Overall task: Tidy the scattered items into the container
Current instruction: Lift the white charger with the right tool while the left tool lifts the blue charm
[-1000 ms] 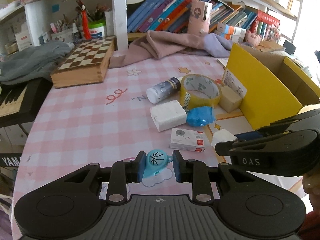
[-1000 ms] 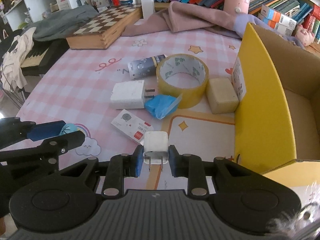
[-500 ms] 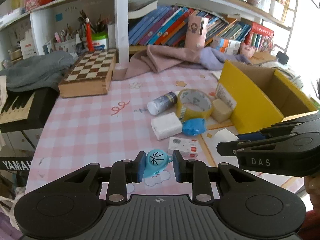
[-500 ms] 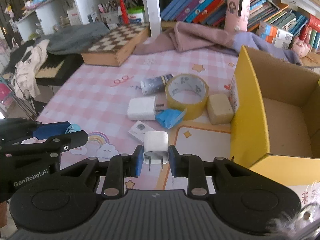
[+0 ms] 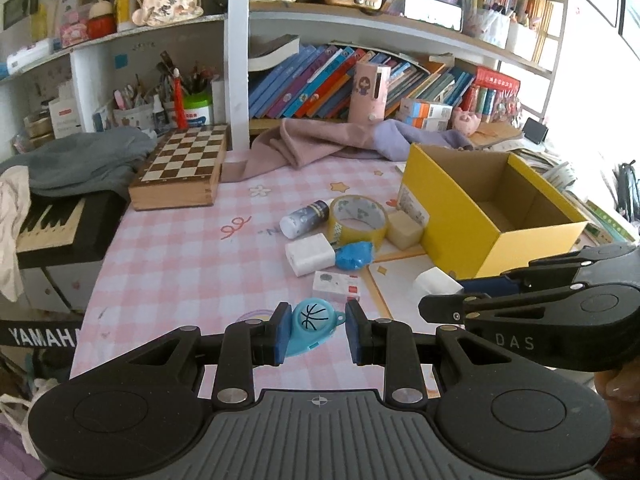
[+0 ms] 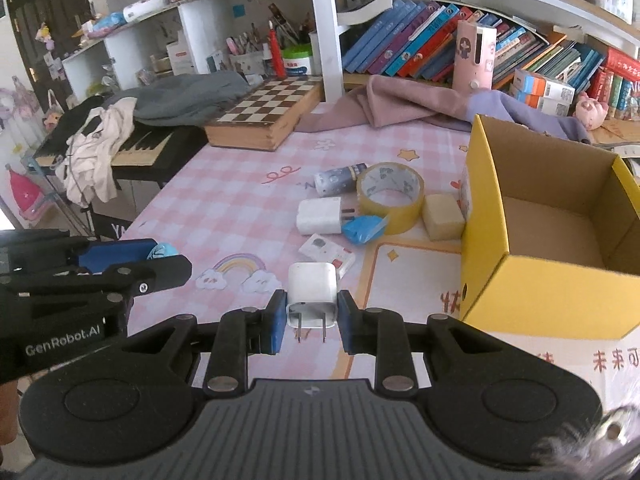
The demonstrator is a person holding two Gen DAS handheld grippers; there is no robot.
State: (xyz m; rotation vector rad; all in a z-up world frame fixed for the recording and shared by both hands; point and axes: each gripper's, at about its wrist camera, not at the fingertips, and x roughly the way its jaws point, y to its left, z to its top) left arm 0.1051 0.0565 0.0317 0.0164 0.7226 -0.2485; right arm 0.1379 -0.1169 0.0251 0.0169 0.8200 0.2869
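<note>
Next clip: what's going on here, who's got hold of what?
A person is tidying desk clutter into the yellow cardboard box, one tool in each hand. The left tool is shut on a blue basketball-print whistle; the right tool is shut on a small white plug adapter. Both are held above the pink checked tablecloth, short of the box, which looks empty. The tape roll, a bigger white charger, a crumpled blue wrapper and a small bottle lie on the cloth.
</note>
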